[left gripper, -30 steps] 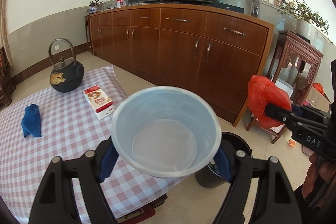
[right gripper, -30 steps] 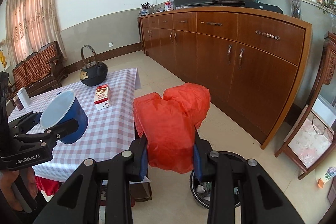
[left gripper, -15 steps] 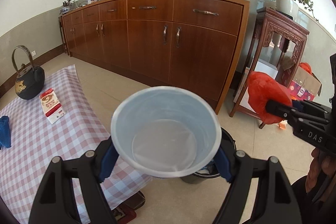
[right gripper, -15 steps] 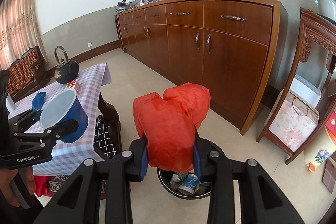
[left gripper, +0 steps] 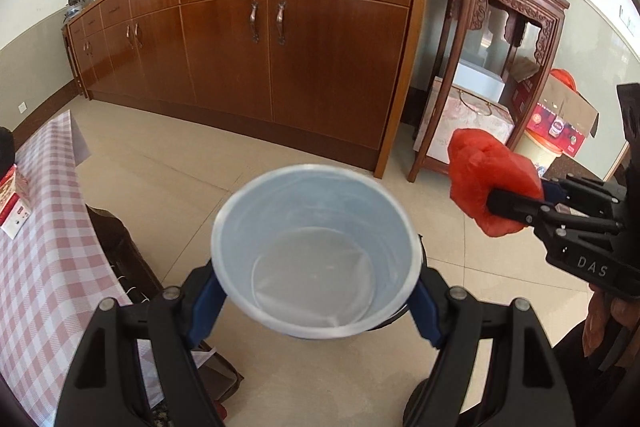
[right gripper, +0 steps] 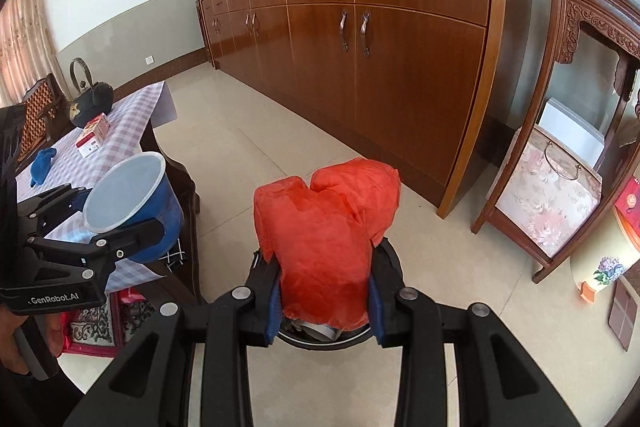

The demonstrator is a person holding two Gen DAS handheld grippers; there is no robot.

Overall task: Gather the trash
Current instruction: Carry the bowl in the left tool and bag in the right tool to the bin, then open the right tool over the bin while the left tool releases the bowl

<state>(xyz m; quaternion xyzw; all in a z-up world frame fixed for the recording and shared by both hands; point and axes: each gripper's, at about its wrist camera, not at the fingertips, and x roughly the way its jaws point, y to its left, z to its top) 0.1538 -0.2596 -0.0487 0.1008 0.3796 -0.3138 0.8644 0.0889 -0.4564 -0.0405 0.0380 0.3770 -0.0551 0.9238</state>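
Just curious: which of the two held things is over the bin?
The red bag, in the right gripper; the bin shows beneath it. The cup hangs off left.

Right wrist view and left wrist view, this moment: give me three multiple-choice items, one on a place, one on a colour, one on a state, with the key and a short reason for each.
1. Where is the trash bin?
A. On the checked tablecloth
B. On the floor under the red bag
C. On the carved stand

2. What colour is the outside of the cup in the left claw?
A. Blue
B. Green
C. Yellow

3. What is the state of the right claw?
A. Open and empty
B. Closed on the red bag
C. Closed on the kettle

Key:
1 B: the bin's dark rim shows on the tiles just below the bag in the right wrist view.
2 A: that view shows the cup's blue wall; its inside is pale.
3 B: both pads press the bag's sides.
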